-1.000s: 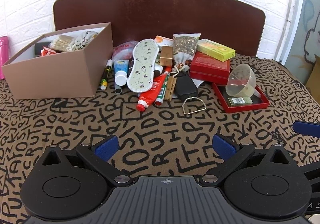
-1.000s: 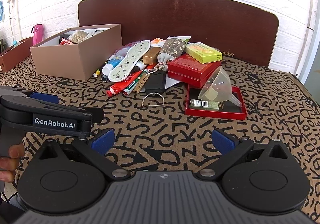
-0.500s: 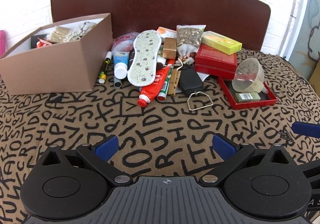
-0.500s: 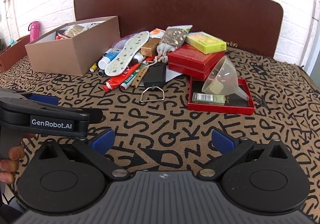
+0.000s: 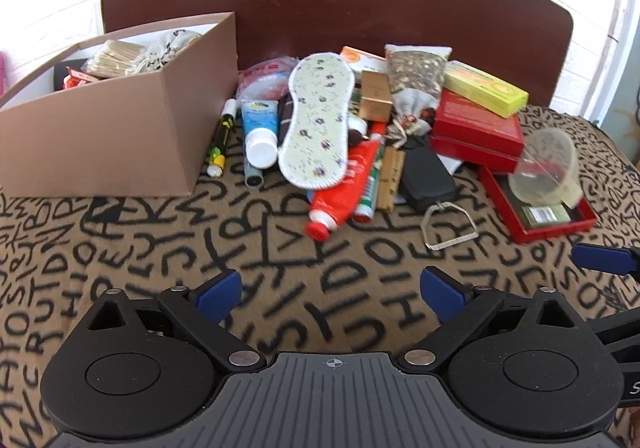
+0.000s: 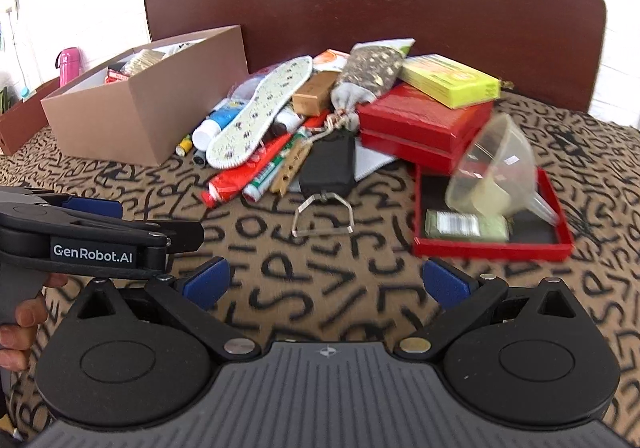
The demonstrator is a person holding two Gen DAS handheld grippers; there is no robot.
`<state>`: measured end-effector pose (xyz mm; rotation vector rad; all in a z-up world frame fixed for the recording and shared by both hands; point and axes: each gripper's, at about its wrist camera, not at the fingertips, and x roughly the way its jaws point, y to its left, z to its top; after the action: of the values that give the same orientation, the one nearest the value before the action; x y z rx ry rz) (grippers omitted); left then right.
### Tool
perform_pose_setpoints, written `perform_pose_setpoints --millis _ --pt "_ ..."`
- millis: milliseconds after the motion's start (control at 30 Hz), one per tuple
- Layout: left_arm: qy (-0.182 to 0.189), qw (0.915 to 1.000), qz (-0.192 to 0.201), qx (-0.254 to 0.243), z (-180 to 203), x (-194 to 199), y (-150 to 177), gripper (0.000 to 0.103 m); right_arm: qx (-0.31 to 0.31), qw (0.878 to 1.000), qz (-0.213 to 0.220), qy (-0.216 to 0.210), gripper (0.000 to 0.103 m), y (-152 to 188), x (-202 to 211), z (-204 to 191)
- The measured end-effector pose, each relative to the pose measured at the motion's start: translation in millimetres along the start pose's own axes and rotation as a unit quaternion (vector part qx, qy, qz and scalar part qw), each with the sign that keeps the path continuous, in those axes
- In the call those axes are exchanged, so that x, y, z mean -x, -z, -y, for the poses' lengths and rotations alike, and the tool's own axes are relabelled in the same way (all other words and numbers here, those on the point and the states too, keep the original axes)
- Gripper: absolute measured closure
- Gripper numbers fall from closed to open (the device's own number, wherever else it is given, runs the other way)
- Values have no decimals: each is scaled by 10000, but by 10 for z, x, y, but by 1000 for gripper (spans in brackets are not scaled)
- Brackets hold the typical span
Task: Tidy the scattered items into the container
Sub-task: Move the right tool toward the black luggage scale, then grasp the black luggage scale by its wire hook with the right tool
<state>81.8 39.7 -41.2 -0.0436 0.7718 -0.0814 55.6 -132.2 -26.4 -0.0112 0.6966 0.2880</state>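
Left gripper and right gripper: jaws apart, empty, above lettered cloth. Beyond: red tube, floral insole heaped just right of brown cardboard box. Clear funnel lies in red tray.

Floral insole, letter-printed tan cloth
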Motion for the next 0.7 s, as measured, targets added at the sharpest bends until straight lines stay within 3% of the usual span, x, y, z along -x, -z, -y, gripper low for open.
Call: perform_pose_setpoints --millis 167,333,467,533,700 --pt "-74 10000 2 -54 -130 -191 -106 14 29 10000 55 13 6 -103 -276 -32" --pt "253 9995 -192 54 -202 -304 -117 22 -29 9998 31 216 35 -158 -464 -2" --pt "562 9981 -240 5 -158 -341 -98 30 45 9993 -41 360 44 -174 -599 25" --pt "635 9975 -314 21 -140 -389 -94 31 107 9993 -112 354 53 -174 -662 22" --pt "709 9968 -365 73 -142 -417 -86 31 -84 9992 -83 382 62 -180 -805 80"
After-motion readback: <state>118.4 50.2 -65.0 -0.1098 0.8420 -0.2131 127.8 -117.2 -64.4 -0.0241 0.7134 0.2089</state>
